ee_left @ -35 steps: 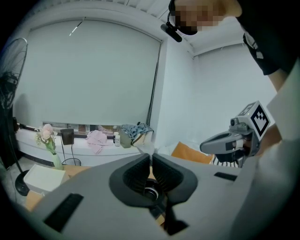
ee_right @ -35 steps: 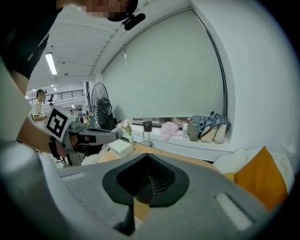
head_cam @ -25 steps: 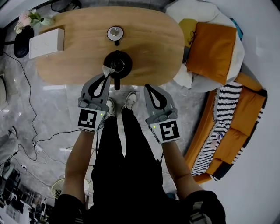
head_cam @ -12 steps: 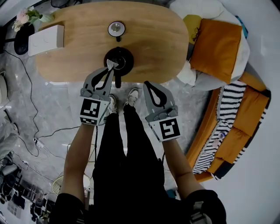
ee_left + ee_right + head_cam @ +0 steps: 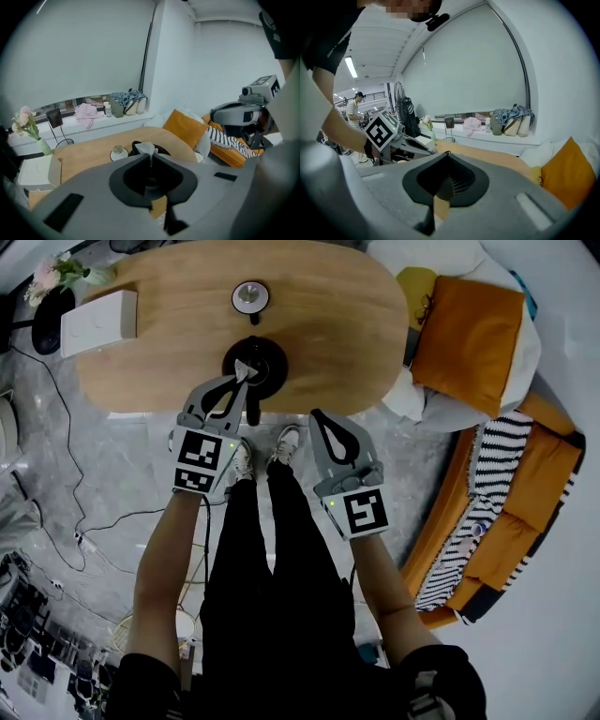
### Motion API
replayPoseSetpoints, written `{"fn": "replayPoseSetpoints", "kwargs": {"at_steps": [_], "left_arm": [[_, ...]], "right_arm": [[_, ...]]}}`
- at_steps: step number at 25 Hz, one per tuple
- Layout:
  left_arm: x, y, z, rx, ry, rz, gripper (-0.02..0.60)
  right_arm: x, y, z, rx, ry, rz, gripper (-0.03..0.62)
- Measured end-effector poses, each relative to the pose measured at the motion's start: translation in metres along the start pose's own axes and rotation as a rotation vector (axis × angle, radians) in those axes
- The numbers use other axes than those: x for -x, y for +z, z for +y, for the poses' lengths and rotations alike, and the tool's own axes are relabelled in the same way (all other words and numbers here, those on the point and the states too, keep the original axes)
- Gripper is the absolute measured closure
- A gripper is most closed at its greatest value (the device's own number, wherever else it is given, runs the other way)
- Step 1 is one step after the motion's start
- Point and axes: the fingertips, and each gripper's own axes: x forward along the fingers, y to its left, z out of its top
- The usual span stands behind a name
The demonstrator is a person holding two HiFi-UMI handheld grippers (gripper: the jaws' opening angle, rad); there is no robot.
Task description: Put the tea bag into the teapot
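The oval wooden table [image 5: 328,324] stands ahead of you on a grey floor, with the open black teapot [image 5: 255,362] near its front edge and a small round lid-like disc [image 5: 249,297] further back. Your left gripper [image 5: 246,381] is clenched on the white tea bag [image 5: 245,369], holding it right over the teapot's mouth. Your right gripper [image 5: 316,415] hovers just off the table's near edge, its jaws pressed together with nothing between them.

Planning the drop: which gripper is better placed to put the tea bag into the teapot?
Left. The left gripper pinches the tea bag over the teapot; the right gripper is shut, empty, off to the side.
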Motion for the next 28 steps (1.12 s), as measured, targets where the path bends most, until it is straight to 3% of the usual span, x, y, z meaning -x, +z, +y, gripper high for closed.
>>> {"fn": "replayPoseSetpoints", "kwargs": {"at_steps": [7, 12, 17, 26, 28], "left_arm": [[-0.009, -0.008, 0.0, -0.013, -0.028, 0.102, 0.563], [-0.015, -0.008, -0.002, -0.048, -0.042, 0.156, 0.563], [-0.021, -0.015, -0.005, -0.075, -0.069, 0.253, 0.563], [-0.029, -0.018, -0.005, -0.098, -0.078, 0.358, 0.563], [-0.029, -0.021, -0.006, -0.099, -0.088, 0.39, 0.563]], "right_arm": [[0.0, -0.004, -0.001, 0.003, 0.004, 0.0, 0.589], [0.004, -0.021, -0.004, 0.03, 0.013, 0.084, 0.589], [0.001, -0.01, -0.005, -0.004, 0.002, 0.003, 0.589], [0.004, -0.015, -0.008, -0.012, -0.004, 0.006, 0.589], [0.007, -0.025, -0.009, -0.001, -0.005, 0.052, 0.589]]}}
